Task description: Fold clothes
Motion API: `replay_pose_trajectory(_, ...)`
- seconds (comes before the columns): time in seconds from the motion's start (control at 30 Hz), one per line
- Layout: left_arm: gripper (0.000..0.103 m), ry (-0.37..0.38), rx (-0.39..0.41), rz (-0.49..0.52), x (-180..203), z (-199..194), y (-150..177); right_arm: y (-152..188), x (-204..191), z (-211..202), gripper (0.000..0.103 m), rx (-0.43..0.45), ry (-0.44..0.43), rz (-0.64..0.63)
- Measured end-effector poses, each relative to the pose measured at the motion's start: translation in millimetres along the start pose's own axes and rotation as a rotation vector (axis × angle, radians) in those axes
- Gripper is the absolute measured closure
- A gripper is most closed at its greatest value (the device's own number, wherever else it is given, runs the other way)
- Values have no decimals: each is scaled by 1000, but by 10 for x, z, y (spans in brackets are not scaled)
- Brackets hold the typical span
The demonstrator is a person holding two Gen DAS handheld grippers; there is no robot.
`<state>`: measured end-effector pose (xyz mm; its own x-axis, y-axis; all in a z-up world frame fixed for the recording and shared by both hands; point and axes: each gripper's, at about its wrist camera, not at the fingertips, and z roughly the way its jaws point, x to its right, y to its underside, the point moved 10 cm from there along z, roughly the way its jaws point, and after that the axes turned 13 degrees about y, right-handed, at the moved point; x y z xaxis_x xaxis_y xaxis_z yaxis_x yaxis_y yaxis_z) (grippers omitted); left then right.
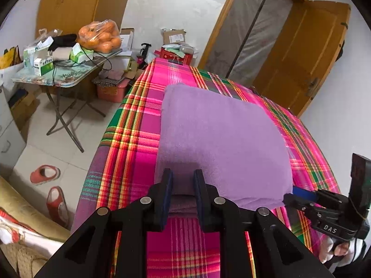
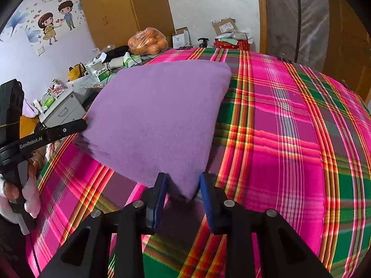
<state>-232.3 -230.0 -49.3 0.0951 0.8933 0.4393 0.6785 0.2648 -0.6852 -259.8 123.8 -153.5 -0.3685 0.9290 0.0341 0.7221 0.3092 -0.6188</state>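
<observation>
While the purple garment lies folded into a neat block on the plaid bed cover, little seems left; the left gripper pinches its near edge; the right gripper straddles a corner, pads apparently not pressing.

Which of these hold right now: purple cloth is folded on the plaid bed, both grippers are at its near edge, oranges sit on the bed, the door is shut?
1. The purple cloth lies folded on the plaid bed cover. True.
2. The left gripper and right gripper both have its near edge between their fingers. True.
3. The bag of oranges sits on the bed. False: it is on the folding table.
4. The wooden door is shut. False: it stands open.
</observation>
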Motion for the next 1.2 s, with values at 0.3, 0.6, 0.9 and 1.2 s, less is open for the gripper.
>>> replay_pose_trajectory(0.3, 76, -71, -20, 84, 228, -87, 260, 230, 16, -169, 73, 24, 54, -2)
replay_pose_trajectory(0.6, 73, -82, -87, 64, 314, -105, 559, 305, -4, -200, 70, 28, 125, -32)
replay_pose_trajectory(0.9, 72, -183, -123, 151, 441, -108, 659, 353, -4, -208, 65, 26, 157, -36)
replay_pose_trajectory(1.2, 69, -206, -135, 178, 468, -99, 665, 356, -3, -192, 60, 25, 144, -43)
